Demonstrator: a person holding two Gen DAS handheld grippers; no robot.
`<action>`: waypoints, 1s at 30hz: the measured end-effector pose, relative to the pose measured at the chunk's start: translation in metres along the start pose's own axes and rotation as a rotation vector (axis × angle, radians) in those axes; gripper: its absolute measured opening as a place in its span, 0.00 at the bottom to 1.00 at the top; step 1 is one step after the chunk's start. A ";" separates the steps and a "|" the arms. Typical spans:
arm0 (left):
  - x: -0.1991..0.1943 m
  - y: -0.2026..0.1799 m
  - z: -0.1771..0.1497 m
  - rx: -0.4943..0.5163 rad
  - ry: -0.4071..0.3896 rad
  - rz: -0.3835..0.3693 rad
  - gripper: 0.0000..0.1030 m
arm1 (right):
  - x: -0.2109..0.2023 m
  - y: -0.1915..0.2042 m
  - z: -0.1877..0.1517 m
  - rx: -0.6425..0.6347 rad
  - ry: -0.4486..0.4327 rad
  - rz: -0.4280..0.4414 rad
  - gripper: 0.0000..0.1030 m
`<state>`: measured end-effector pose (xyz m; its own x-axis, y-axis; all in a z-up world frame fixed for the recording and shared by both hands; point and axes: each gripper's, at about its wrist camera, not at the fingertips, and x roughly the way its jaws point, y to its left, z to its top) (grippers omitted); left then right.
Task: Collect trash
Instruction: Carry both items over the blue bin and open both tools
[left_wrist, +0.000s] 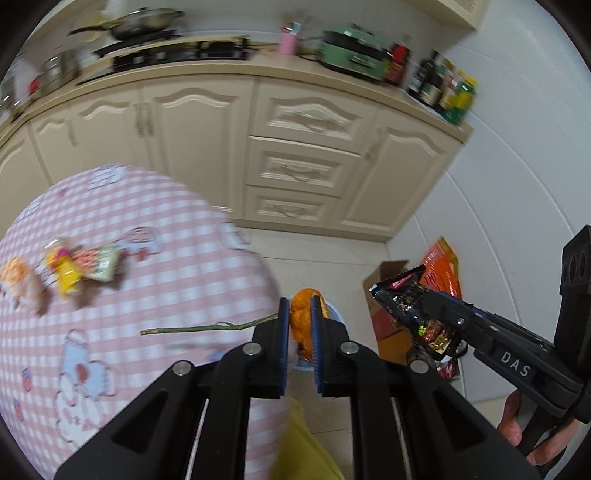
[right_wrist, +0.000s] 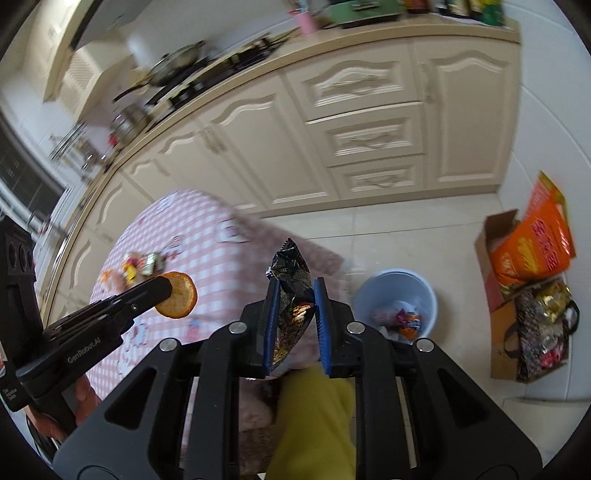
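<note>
The left gripper (left_wrist: 300, 314) pointed forward and a little down, past the edge of the round table with the pink and white checked cloth (left_wrist: 155, 206). Its two blue-lined fingers were nearly closed and squeezed a piece of orange peel (left_wrist: 300, 317) between them. In the right wrist view the same peel (right_wrist: 179, 300) looked like a round orange cup held out over the cloth.

The right gripper (right_wrist: 293, 314) pointed forward too, just past the table's edge. Its fingers were partly closed and pinched a crinkly black snack wrapper (right_wrist: 290, 295). The top of the wrapper stuck up above the fingertips. In the left wrist view this gripper (left_wrist: 428, 306) reached in from the right side, tilted up, with the wrapper (left_wrist: 402, 299) at its tip. A bare hand (left_wrist: 524, 432) held its handle from below.

A round light blue trash bin (right_wrist: 397, 284) stood on the pale floor, just to the right of the right gripper. Some wrappers already lay inside it.

More trash lay on the cloth, well apart from both grippers: a thin green stem (left_wrist: 207, 326) near the table's edge, and a small heap of bright snack wrappers (left_wrist: 81, 266) farther left.

An open brown cardboard box with an orange bag (right_wrist: 528, 251) stood by the white wall. Cream kitchen cupboards (left_wrist: 303, 147) ran along the back
</note>
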<state>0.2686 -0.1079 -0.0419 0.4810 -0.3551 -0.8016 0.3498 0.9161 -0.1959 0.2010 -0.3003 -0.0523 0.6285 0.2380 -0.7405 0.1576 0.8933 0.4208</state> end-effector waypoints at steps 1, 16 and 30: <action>0.005 -0.009 0.001 0.014 0.008 -0.007 0.10 | -0.002 -0.010 0.000 0.018 -0.003 -0.008 0.18; 0.094 -0.114 0.002 0.201 0.090 0.017 0.22 | -0.003 -0.125 -0.016 0.213 0.036 -0.138 0.18; 0.081 -0.052 0.006 0.114 0.086 0.080 0.42 | 0.038 -0.089 0.014 0.189 0.038 -0.108 0.70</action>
<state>0.2939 -0.1857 -0.0931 0.4420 -0.2605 -0.8584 0.4050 0.9118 -0.0682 0.2213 -0.3760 -0.1108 0.5717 0.1626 -0.8042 0.3645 0.8278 0.4265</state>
